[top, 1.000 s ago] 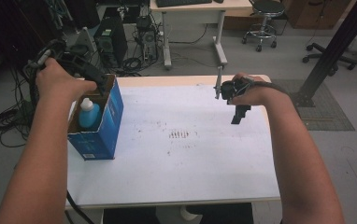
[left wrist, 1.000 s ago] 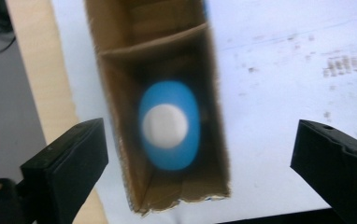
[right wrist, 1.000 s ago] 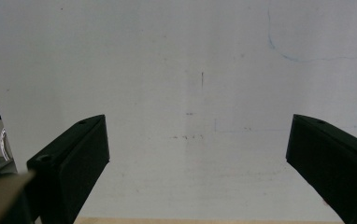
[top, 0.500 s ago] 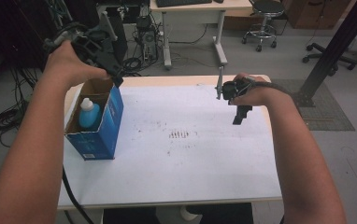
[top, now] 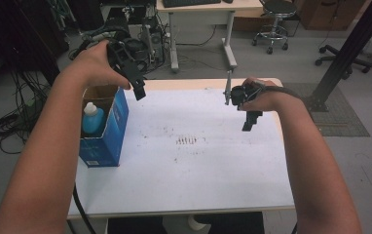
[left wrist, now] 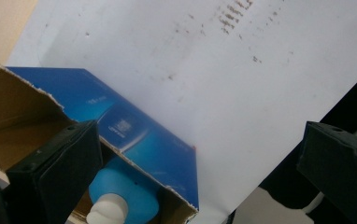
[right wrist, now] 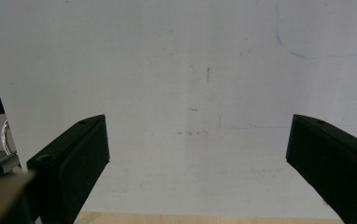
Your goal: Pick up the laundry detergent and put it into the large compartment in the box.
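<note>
A blue cardboard box (top: 103, 139) stands open-topped at the table's left edge. A light-blue bottle with a white cap (top: 91, 119) stands inside it. My left gripper (top: 139, 91) hangs in the air above the box's far right corner, open, with nothing between its fingers; its jaws have just been opening. In the left gripper view the box (left wrist: 134, 130) and bottle (left wrist: 123, 198) lie below the gripper (left wrist: 197, 163). My right gripper (top: 250, 124) hovers over the right side of the table, open and empty, and the right gripper view shows it (right wrist: 200, 158) over the bare white tabletop (right wrist: 190, 70).
The white tabletop (top: 189, 185) bears small dark marks in its middle (top: 188, 141). A thin grey rod (top: 228, 87) stands upright beside my right hand. Beyond the table are a desk (top: 198, 9), office chairs (top: 271, 19), floor cables (top: 9, 122) and a black slanted post (top: 349, 48).
My left hand has moved from above the box's opening up and to the right, past its far corner. The bottle stays in the box. The right hand has not moved.
</note>
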`<state>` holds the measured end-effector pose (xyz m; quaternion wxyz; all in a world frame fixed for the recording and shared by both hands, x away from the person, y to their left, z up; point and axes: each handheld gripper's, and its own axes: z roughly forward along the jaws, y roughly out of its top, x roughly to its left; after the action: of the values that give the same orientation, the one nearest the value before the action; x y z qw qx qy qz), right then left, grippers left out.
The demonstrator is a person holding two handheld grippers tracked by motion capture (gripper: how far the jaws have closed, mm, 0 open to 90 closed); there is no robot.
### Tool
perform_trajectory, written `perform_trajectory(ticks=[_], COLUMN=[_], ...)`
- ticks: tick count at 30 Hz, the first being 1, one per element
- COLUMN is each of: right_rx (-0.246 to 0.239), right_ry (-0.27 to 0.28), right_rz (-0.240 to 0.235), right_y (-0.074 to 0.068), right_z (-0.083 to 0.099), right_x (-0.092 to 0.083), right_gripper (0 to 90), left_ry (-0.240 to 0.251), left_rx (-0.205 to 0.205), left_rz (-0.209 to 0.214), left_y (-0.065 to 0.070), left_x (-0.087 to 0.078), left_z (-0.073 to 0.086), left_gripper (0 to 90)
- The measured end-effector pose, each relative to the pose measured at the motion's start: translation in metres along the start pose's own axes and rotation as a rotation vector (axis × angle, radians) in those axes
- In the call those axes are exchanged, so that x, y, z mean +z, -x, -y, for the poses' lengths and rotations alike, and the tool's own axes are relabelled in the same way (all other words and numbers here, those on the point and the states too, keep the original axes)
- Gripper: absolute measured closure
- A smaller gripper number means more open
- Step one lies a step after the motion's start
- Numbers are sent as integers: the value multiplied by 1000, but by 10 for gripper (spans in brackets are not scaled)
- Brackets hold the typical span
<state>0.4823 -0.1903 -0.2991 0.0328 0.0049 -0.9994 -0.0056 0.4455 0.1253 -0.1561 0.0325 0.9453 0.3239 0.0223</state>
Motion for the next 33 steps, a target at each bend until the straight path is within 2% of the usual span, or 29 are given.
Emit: perform_trajectory(ticks=[3, 6, 10, 13, 18, 19, 22, 29, 33], right_rx=[1, 4, 5, 1, 2, 2, 1, 2, -2], right_ry=[6, 7, 3, 0, -6, -6, -10, -9, -13], right_rz=[1, 0, -3, -4, -7, -7, -7, -8, -8], right_y=[0, 0, 1, 0, 0, -1, -1, -1, 0], right_z=[1, 2, 2, 1, -1, -2, -4, -6, -7], right_x=[-1, -2, -1, 0, 1, 1, 0, 0, 2], right_gripper=[59, 59, 59, 60, 59, 59, 59, 59, 59], left_ry=[15, 7, -20, -38, -31, -38, -60, -58, -68], left_rx=[67, 139, 171, 216, 293, 302, 298, 331, 333], left_rz=[28, 19, 18, 26, 67, 70, 57, 78, 63], left_y=[5, 11, 18, 23, 33, 35, 36, 42, 43], left_x=[2, 5, 12, 16, 23, 25, 28, 30, 33], left_z=[-4, -8, -12, -15, -18, -18, -19, -17, -18], left_gripper=[2, 2, 2, 2, 2, 2, 2, 2, 2])
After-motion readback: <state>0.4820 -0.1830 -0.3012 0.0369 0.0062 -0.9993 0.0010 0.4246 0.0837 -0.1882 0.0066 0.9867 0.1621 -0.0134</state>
